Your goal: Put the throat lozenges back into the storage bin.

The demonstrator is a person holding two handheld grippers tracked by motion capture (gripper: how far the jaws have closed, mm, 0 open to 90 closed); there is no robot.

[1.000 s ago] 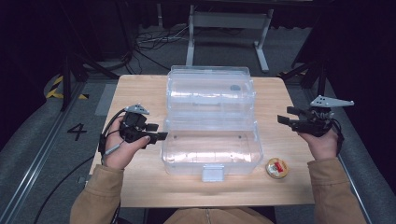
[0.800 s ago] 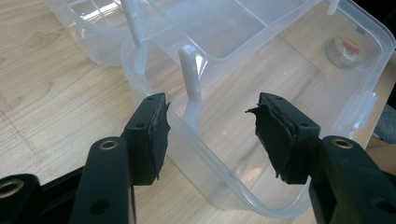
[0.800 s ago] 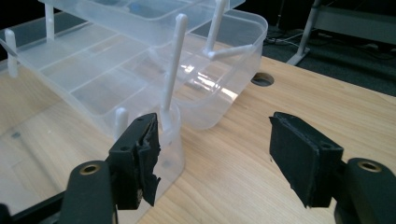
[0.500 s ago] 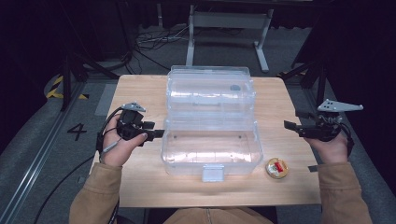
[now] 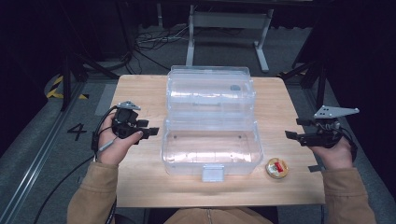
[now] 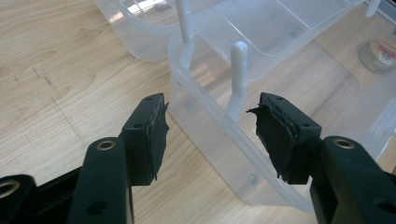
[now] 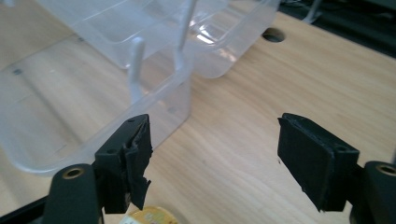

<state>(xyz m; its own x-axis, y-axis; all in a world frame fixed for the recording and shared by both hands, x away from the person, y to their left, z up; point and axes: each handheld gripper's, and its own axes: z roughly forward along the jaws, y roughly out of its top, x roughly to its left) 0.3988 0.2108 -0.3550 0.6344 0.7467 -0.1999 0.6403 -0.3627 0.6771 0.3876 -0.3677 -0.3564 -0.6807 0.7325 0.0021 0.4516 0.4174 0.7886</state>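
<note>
Clear plastic box [image 5: 210, 140] sits mid-table [image 5: 140, 93], long side facing the near edge; its hinged lid [image 5: 211, 88] lies open behind it toward the far edge, same glossy see-through plastic with rounded corners and a small dark round mark inside. A frosted latch tab [image 5: 212, 173] hangs from the box's near wall. Table is pale wood-grain board, matte, with a round hole [image 7: 273, 34] toward one edge. Small round yellow tin [image 5: 276, 168] with a red centre lies near the table's near-right corner, just beside the box, not touching. Left gripper [image 5: 148, 131] is held level at the box's left end wall, tips close to it; right gripper [image 5: 293, 129] hovers past the table's right edge, well apart from the box. Left gripper view: jaws spread, ragged black rubber pads [image 6: 156, 126], nothing pinched, the box's rim corner and 2 white upright hinge posts [image 6: 238, 74] seen in the gap between them but untouched. Right gripper view: jaws wide and released, having just been opening, bare wood between the 2 pads [image 7: 137, 154]; the box's right end and posts lie off to the left, the tin [image 7: 144, 216] at the bottom edge. High view alone shows the grey 3-cornered plates and trailing cables.
</note>
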